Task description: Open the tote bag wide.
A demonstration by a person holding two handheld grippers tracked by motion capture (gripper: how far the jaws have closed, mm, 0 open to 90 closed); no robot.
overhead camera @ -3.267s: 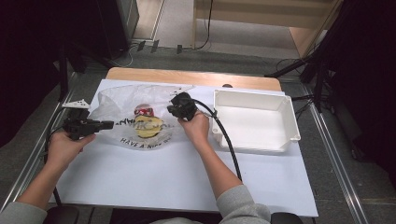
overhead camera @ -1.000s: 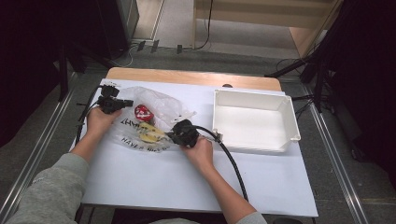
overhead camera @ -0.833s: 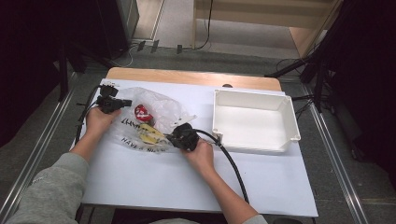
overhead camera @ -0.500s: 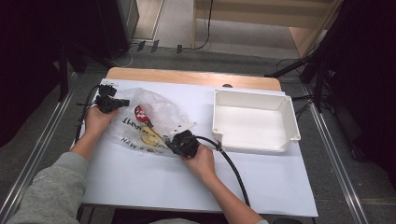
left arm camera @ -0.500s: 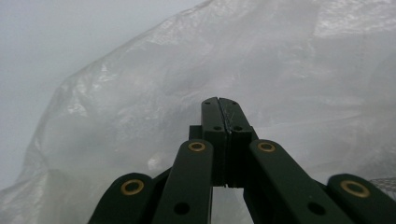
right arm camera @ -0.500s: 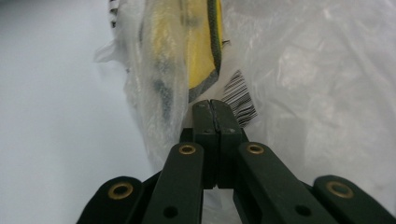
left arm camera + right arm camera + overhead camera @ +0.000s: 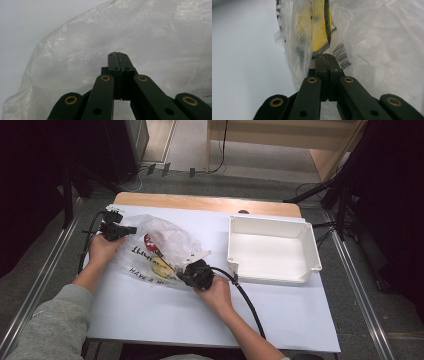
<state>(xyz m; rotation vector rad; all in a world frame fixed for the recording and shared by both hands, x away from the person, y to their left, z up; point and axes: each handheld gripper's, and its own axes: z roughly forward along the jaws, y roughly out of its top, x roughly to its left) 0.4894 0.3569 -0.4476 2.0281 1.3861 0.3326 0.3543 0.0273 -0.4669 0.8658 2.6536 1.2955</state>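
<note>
A thin clear plastic bag (image 7: 160, 251) with black lettering lies on the left half of the white table (image 7: 210, 320). A yellow print (image 7: 320, 32) and a red patch (image 7: 150, 241) show through the film. My left gripper (image 7: 129, 229) sits at the bag's far left edge, its jaws pressed together on the film (image 7: 119, 55). At the bag's near right edge, my right gripper (image 7: 186, 271) is shut on a fold of film just below the yellow print (image 7: 325, 56). The film between the two grippers bulges upward.
A white rectangular tray (image 7: 272, 249) with nothing in it stands at the right, a hand's width from the right gripper. A black cable (image 7: 247, 297) trails from that gripper toward the near edge. A strip of bare wood (image 7: 205, 202) runs along the table's far edge.
The left gripper went from the bag's left side to its far left edge. The right gripper drew back from the bag's far right to its near right edge, and the bag puffed up.
</note>
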